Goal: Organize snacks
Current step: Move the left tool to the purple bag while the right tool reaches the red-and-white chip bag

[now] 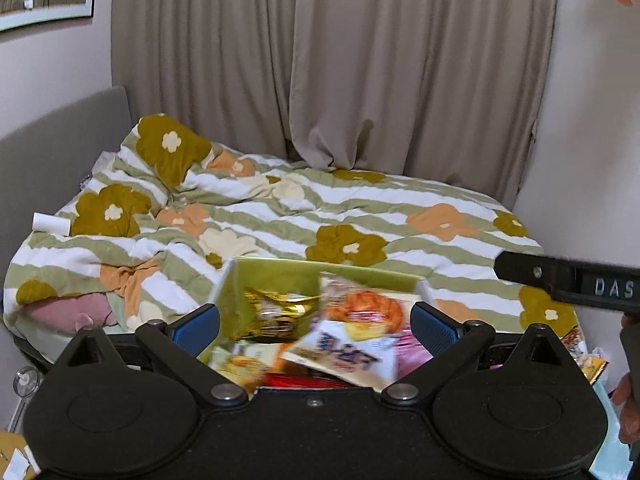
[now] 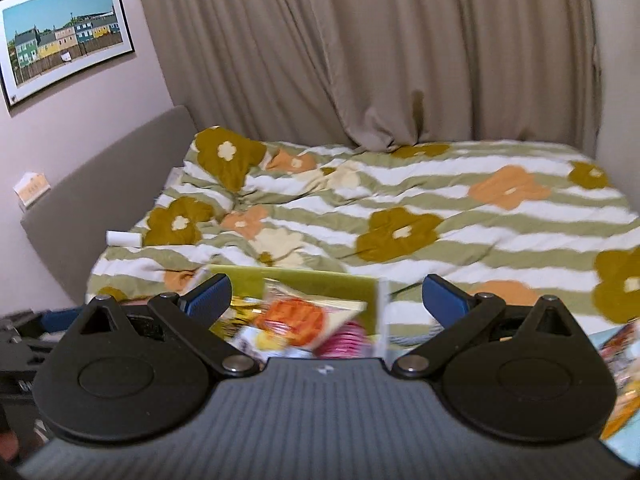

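Both grippers tilt downward over the bed's foot. Left gripper (image 1: pixel 316 322) spread wide, nothing between its pads. Right gripper (image 2: pixel 326 300) likewise wide, empty. Green box (image 1: pixel 280 276) of snack packets (image 1: pixel 360 312) at six o'clock on the flowered quilt (image 1: pixel 400 208). Beige curtains (image 1: pixel 360 60) at twelve; framed print (image 2: pixel 64 36) at ten.

You see a bed (image 2: pixel 500 236) with a striped, flowery blanket (image 1: pixel 280 220) over it. A green box (image 1: pixel 280 276) full of snack packs (image 1: pixel 360 312) sits at its near edge. A small white roll (image 2: pixel 123 238) lies on the blanket's left side.
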Action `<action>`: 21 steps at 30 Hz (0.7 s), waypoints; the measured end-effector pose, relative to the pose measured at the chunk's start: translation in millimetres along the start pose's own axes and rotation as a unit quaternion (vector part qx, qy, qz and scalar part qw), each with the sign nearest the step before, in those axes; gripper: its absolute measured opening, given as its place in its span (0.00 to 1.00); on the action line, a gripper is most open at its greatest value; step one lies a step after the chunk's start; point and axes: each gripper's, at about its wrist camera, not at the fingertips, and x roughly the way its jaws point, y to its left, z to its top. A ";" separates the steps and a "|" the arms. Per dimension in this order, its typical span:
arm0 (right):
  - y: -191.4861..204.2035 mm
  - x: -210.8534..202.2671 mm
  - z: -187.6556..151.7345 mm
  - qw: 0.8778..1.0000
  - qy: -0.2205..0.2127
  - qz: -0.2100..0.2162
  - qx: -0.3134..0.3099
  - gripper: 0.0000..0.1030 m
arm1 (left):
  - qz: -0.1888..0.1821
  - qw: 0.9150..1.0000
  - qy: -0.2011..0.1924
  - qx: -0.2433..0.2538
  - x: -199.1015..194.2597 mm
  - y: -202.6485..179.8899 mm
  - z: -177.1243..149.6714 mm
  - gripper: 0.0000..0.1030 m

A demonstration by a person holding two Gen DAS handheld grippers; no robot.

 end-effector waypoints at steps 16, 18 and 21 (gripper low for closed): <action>-174.7 -84.9 -35.6 0.998 0.004 -0.068 0.001 1.00 | -0.001 0.999 0.001 0.052 4.6 -174.8 -43.4 1.00; -195.0 -85.1 -40.1 0.997 0.009 -0.075 -0.003 1.00 | 0.013 0.998 0.004 0.067 14.9 -194.0 -50.9 1.00; -221.9 -79.9 -47.4 0.996 0.022 -0.085 -0.017 1.00 | 0.027 0.995 0.010 0.093 32.2 -217.1 -57.8 1.00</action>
